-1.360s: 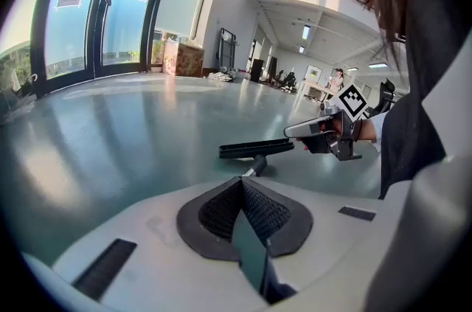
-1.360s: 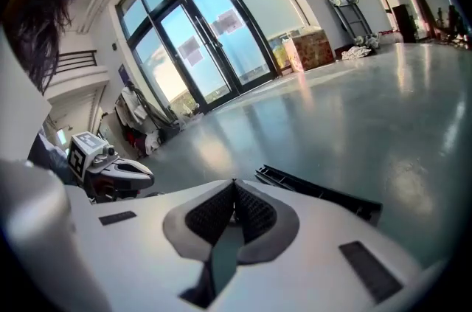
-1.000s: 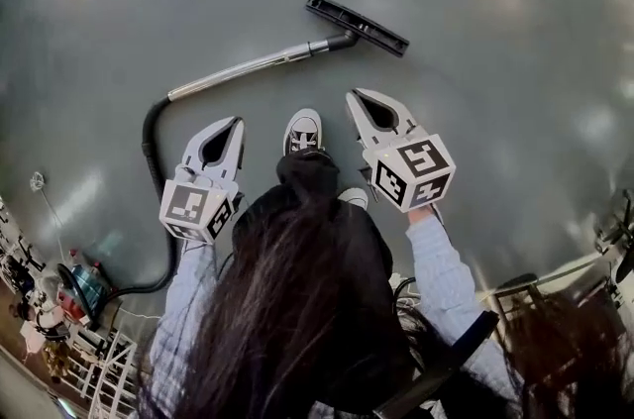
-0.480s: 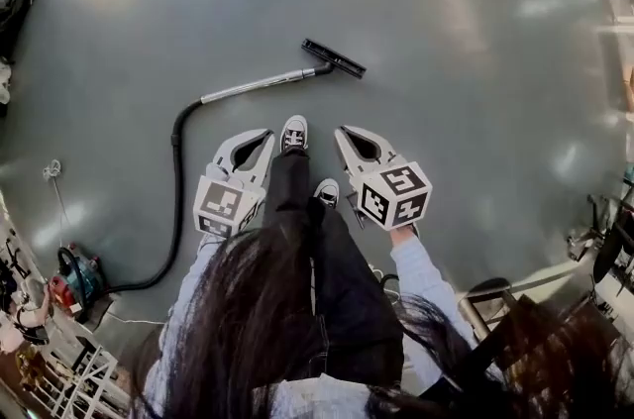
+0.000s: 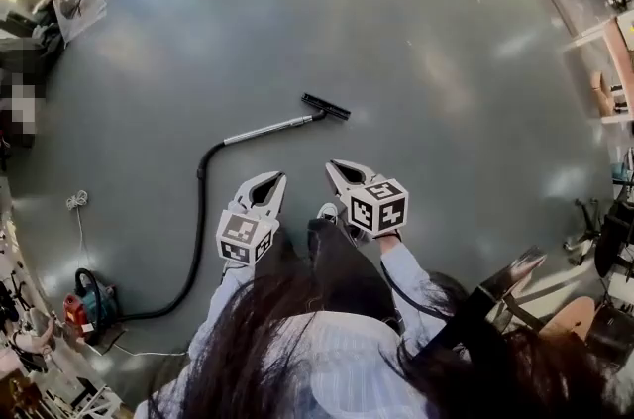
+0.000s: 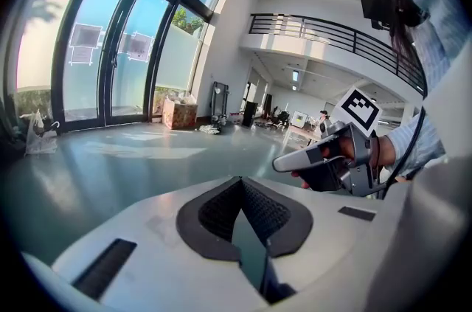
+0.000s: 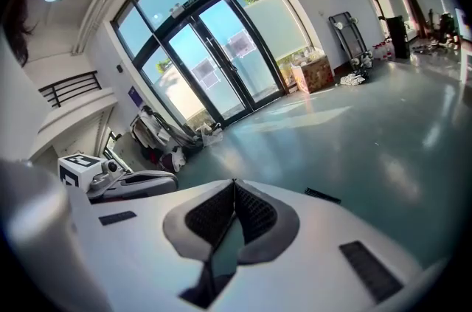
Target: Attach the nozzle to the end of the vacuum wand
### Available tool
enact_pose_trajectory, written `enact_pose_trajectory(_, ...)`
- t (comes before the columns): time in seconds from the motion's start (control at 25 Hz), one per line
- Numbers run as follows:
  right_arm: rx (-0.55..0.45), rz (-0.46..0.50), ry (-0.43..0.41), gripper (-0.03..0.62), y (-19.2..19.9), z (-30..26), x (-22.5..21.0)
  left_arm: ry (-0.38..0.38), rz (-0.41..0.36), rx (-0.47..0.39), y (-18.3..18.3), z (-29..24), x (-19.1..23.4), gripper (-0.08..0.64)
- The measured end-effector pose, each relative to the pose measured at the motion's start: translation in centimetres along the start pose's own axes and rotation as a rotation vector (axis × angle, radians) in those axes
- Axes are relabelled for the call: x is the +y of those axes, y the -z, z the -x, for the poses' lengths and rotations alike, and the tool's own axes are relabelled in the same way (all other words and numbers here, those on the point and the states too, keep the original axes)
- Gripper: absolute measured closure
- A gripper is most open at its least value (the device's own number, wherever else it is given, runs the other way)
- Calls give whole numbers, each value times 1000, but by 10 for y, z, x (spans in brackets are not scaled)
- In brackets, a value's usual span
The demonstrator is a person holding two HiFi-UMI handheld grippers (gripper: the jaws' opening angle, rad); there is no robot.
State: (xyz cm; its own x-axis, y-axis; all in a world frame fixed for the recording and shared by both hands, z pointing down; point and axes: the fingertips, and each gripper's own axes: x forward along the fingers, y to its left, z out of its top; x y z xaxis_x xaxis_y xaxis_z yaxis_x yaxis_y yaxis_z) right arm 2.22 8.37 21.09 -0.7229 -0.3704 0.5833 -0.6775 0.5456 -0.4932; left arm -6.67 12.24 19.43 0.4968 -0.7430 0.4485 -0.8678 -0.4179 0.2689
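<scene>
The silver vacuum wand [image 5: 265,128] lies on the grey floor, with the black nozzle [image 5: 326,106] at its right end, joined to it. A black hose [image 5: 202,209] curves from the wand's other end down to the canister [image 5: 87,301]. My left gripper [image 5: 278,176] and right gripper [image 5: 331,165] are held high above the floor, side by side and well short of the wand. Both are shut with nothing between the jaws. The left gripper view shows the right gripper [image 6: 289,164]. The right gripper view shows the left gripper [image 7: 99,191] and the nozzle [image 7: 322,195] far below.
The person's shoes [image 5: 327,210] show between the grippers. Glass doors [image 6: 110,67] with a cardboard box [image 6: 179,113] beside them stand ahead. Bags and clutter [image 5: 74,6] line the left edge, and chairs and furniture [image 5: 520,273] crowd the lower right.
Both grippers have risen far from the floor as the person stood up, so the wand and nozzle look smaller and farther off. The wand, nozzle and hose lie where they did.
</scene>
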Motion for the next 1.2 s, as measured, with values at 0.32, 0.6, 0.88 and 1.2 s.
enact_pose_trajectory(0.32,-81,27,45,586,-5,1,90,40,-8,-72,-16,92,20,554)
enact_pose_trajectory(0.6,-182,-23,132,586,38,4,172,181,-15,-105,5,194,14,555)
enact_pose_trajectory(0.88,-151,-41,178,586,117,25,240,224,74,-87,58,249,21,555)
enact_pose_trajectory(1.2,-174,-86,194,586,154,80,244,276,108,-158,52,267,-34,555)
